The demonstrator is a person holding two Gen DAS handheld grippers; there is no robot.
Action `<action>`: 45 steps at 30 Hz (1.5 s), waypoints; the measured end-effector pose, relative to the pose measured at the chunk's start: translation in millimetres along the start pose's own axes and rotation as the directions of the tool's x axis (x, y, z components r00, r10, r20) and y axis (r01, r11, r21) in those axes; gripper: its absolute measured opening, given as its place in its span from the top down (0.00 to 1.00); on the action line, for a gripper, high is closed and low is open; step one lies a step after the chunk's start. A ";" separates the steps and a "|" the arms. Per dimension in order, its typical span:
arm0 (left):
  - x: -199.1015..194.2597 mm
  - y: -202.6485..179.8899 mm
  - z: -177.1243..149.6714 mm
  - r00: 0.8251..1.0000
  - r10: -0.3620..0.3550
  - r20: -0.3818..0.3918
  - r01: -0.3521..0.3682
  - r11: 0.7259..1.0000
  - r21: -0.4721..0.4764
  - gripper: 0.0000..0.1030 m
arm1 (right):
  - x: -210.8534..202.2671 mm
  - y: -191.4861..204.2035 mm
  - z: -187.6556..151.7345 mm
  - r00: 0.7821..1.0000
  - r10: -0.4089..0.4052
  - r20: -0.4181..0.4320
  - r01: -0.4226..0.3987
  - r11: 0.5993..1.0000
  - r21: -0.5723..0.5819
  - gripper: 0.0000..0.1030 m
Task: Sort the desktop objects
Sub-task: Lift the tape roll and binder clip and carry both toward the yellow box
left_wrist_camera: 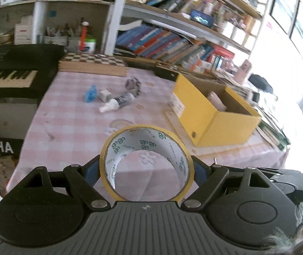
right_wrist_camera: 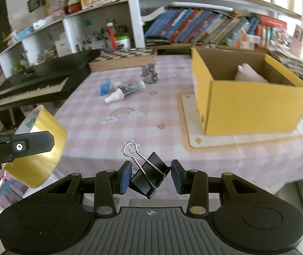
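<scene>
My left gripper [left_wrist_camera: 146,167] is shut on a yellow tape roll [left_wrist_camera: 117,146] and holds it above the pink checked tablecloth [left_wrist_camera: 70,114]. The roll also shows in the right wrist view [right_wrist_camera: 38,148], at the left, with the left gripper's finger [right_wrist_camera: 34,142] across it. My right gripper [right_wrist_camera: 151,175] is shut on a black binder clip [right_wrist_camera: 149,178], tilted, one wire handle sticking up. An open yellow box [right_wrist_camera: 249,104] stands at the right; it also shows in the left wrist view [left_wrist_camera: 213,114]. A pink thing [right_wrist_camera: 249,74] lies inside it.
Small items lie mid-table: a blue clip [left_wrist_camera: 90,93], a white bottle [left_wrist_camera: 111,106], a dark tube [left_wrist_camera: 126,98], a grey toy [left_wrist_camera: 133,85]. A chessboard [left_wrist_camera: 94,62] sits at the far edge, a keyboard [left_wrist_camera: 9,72] at the left, bookshelves [left_wrist_camera: 172,44] behind.
</scene>
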State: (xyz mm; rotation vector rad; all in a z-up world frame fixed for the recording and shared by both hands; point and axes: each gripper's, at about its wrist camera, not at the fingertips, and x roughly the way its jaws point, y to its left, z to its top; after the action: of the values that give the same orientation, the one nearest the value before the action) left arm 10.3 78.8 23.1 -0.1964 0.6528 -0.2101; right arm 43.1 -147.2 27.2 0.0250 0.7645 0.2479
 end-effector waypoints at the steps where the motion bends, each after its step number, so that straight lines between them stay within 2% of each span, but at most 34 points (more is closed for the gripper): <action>1: 0.4 -2.6 -1.6 1.000 -0.010 -0.007 0.010 1.000 0.007 0.20 | -2.5 -2.9 -3.3 1.000 -0.010 -0.003 0.010 1.000 0.013 0.61; 11: 11.4 -29.8 -9.9 0.992 -0.105 -0.069 0.109 0.992 0.069 0.20 | -21.3 -27.2 -23.7 0.995 -0.093 -0.031 0.096 0.990 0.101 0.61; 21: 28.6 -64.7 -13.2 0.975 -0.186 -0.123 0.201 0.972 0.120 0.20 | -35.3 -58.5 -37.2 0.986 -0.161 -0.051 0.168 0.971 0.170 0.61; 32: 47.6 -99.5 -8.9 0.964 -0.221 -0.148 0.242 0.958 0.151 0.20 | -40.4 -91.8 -34.8 0.981 -0.187 -0.057 0.195 0.960 0.202 0.61; 45: 79.7 -154.0 3.8 0.951 -0.266 -0.157 0.293 0.938 0.184 0.20 | -41.1 -150.4 -21.1 0.975 -0.212 -0.062 0.221 0.950 0.219 0.61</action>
State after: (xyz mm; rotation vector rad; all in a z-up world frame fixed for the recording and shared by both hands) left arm 54.2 -88.9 17.7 -0.0759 0.7269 -0.5672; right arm 32.1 -304.1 23.1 0.1502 0.8233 -0.0489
